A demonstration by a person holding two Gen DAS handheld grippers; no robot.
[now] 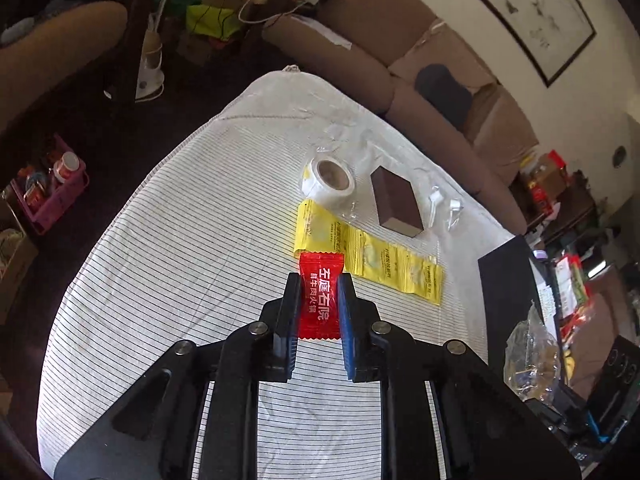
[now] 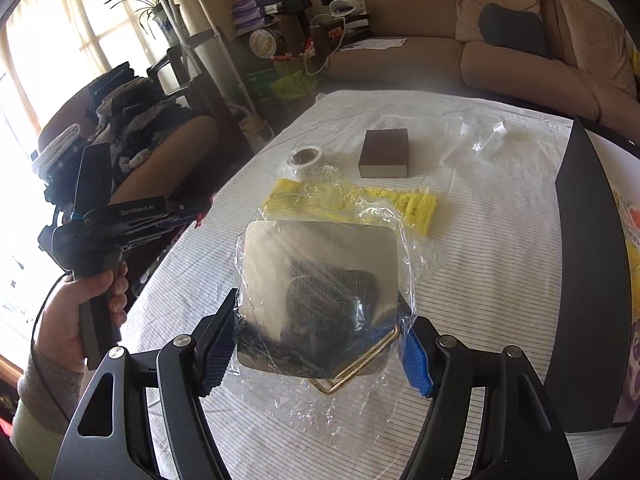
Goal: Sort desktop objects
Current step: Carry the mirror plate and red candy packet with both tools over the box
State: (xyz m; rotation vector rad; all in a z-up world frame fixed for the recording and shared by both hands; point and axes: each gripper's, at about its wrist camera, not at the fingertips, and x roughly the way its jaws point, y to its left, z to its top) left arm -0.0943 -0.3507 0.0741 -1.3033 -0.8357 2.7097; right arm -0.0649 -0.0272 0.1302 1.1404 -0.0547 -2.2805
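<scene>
My left gripper point(image 1: 319, 282) is shut on a red sachet point(image 1: 321, 295) with white lettering, held above the striped tablecloth point(image 1: 180, 260). Beyond it lie a strip of yellow packets point(image 1: 372, 256), a white tape roll point(image 1: 328, 176) and a brown sponge block point(image 1: 396, 200). My right gripper point(image 2: 320, 316) is shut on a square metal mirror in clear plastic wrap point(image 2: 320, 292), its pads pressing the wrapped edges; a gold wire stand point(image 2: 352, 368) shows at its lower edge. In the right wrist view the left gripper point(image 2: 192, 210) hangs at the table's left edge, held by a hand point(image 2: 80, 312).
Crumpled clear plastic pieces point(image 1: 444, 208) lie past the sponge. A black box point(image 2: 588, 260) stands along the table's right side. A brown sofa point(image 2: 520, 52) runs behind the table, and cluttered boxes point(image 2: 280, 40) and a chair with clothes point(image 2: 132, 120) stand to the left.
</scene>
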